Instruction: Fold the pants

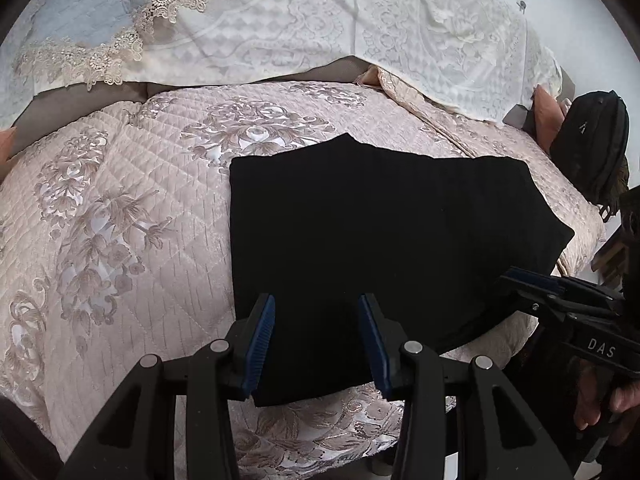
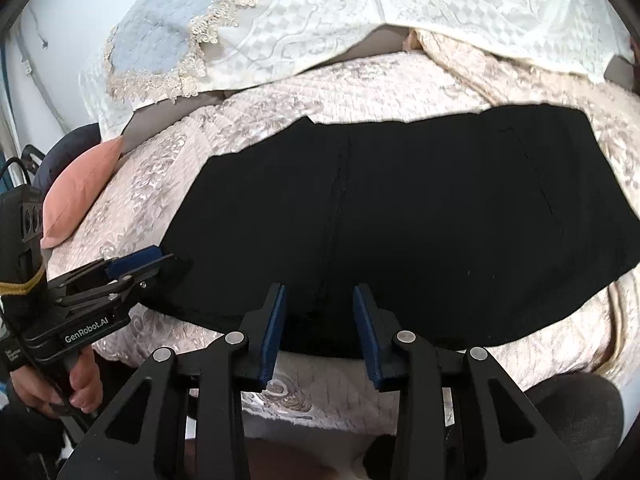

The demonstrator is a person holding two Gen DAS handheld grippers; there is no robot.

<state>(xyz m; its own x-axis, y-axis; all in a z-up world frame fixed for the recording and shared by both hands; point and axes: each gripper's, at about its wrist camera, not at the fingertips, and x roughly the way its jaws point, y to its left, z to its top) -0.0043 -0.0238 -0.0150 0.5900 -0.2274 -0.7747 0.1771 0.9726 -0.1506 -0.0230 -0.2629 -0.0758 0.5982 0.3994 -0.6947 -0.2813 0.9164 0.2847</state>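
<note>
The black pants lie folded flat on a beige quilted bedspread; they also fill the middle of the right wrist view. My left gripper is open and empty, hovering over the pants' near edge. It shows from the side in the right wrist view, at the pants' left corner. My right gripper is open and empty over the pants' near edge. It shows in the left wrist view at the pants' right edge.
White lace covers and a blue cushion lie at the back. A pink pillow sits at the left end. A black bag stands at the right end. The bed's front edge is just below my grippers.
</note>
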